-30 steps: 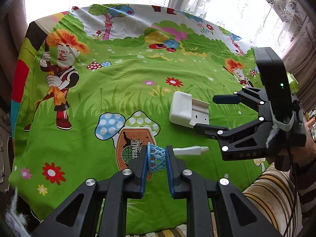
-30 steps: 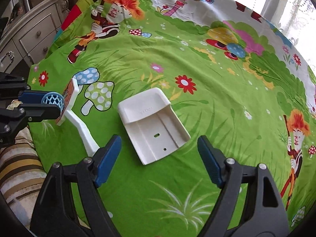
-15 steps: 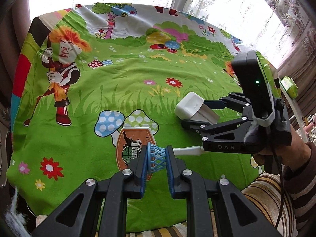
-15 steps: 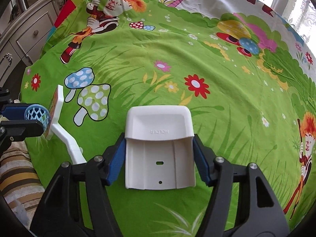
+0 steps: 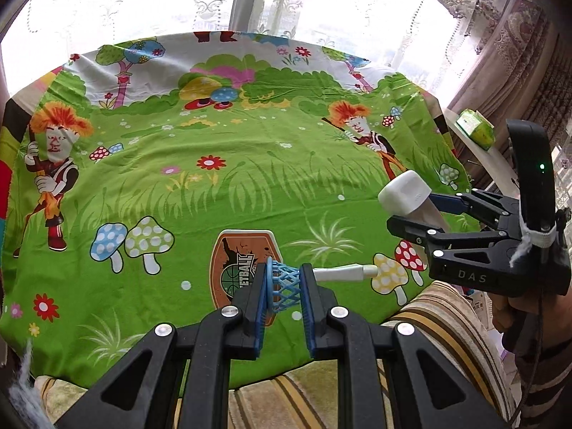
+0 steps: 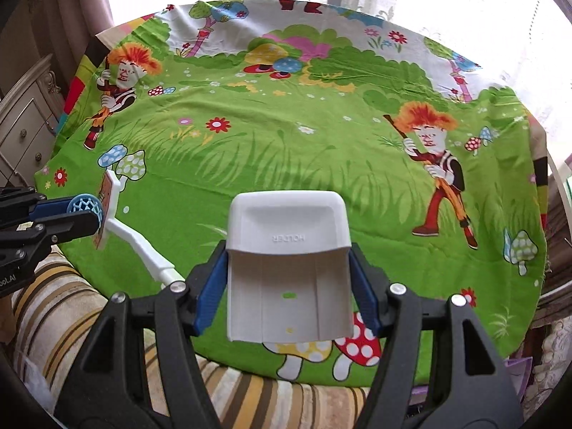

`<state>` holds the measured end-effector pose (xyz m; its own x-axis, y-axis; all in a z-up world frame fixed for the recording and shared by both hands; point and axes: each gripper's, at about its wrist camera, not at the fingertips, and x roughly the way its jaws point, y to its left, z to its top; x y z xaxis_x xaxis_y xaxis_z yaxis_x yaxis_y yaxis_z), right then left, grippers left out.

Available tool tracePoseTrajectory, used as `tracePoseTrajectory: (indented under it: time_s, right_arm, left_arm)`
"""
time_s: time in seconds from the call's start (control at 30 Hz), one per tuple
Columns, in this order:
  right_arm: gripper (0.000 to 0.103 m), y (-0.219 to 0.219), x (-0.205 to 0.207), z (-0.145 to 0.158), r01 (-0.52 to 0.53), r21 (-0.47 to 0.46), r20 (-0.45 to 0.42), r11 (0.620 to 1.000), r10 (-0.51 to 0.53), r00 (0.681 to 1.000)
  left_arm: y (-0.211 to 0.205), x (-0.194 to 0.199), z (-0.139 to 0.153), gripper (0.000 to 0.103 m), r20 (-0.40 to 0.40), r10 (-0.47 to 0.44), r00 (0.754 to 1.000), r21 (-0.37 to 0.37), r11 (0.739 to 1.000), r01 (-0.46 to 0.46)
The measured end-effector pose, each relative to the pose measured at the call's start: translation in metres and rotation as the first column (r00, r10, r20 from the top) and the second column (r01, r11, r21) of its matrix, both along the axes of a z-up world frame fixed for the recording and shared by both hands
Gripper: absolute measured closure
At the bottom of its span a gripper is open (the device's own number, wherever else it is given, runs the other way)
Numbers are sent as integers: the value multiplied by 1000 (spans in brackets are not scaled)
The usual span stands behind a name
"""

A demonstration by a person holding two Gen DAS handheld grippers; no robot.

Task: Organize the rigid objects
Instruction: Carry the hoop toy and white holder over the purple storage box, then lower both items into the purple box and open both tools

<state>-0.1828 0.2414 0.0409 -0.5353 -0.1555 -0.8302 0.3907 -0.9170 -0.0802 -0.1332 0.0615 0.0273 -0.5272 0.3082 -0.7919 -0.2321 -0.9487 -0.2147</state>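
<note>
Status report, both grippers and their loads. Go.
Left gripper shut on toy hoop's blue net. Right gripper shut on white holder, held above the green cloth. Nothing in the way.

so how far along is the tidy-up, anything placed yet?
Nothing looks placed yet. Both items are in hand: the left gripper is shut on the blue net of the toy basketball hoop, and the right gripper clamps the white holder, held above the green cloth. Setting both down somewhere is left; no destination shows.
</note>
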Motion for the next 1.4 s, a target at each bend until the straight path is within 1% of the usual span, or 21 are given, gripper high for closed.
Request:
tracePoseTrajectory:
  time_s: [0.2, 0.43, 0.6, 0.93, 1.07, 1.27, 1.4]
  right_arm:
    - [36, 63, 41, 23, 132, -7, -45, 991, -132, 990]
    - [36, 119, 84, 36, 240, -1, -83, 971, -239, 967]
    - [36, 154, 112, 36, 317, 4, -94, 949, -315, 944]
    - [36, 208, 158, 34, 446, -2, -107, 895, -444, 890]
    - [36, 225, 170, 30, 486, -12, -98, 874, -484, 869]
    - [36, 245, 181, 22, 536, -21, -84, 844, -536, 840]
    - [36, 252, 185, 16, 564, -17, -75, 826, -563, 823]
  left_arm:
    - [56, 16, 13, 85, -20, -108, 994, 16, 994, 109]
    - [120, 39, 24, 85, -35, -228, 973, 20, 973, 229]
    - [160, 55, 25, 85, -34, -309, 950, 21, 950, 310]
    - [228, 84, 14, 85, 0, -447, 895, 27, 894, 447]
    - [246, 92, 11, 85, 12, -479, 878, 35, 878, 478]
    - [266, 95, 3, 85, 46, -505, 862, 71, 863, 501]
    - [271, 97, 1, 84, 54, -507, 860, 84, 860, 502]
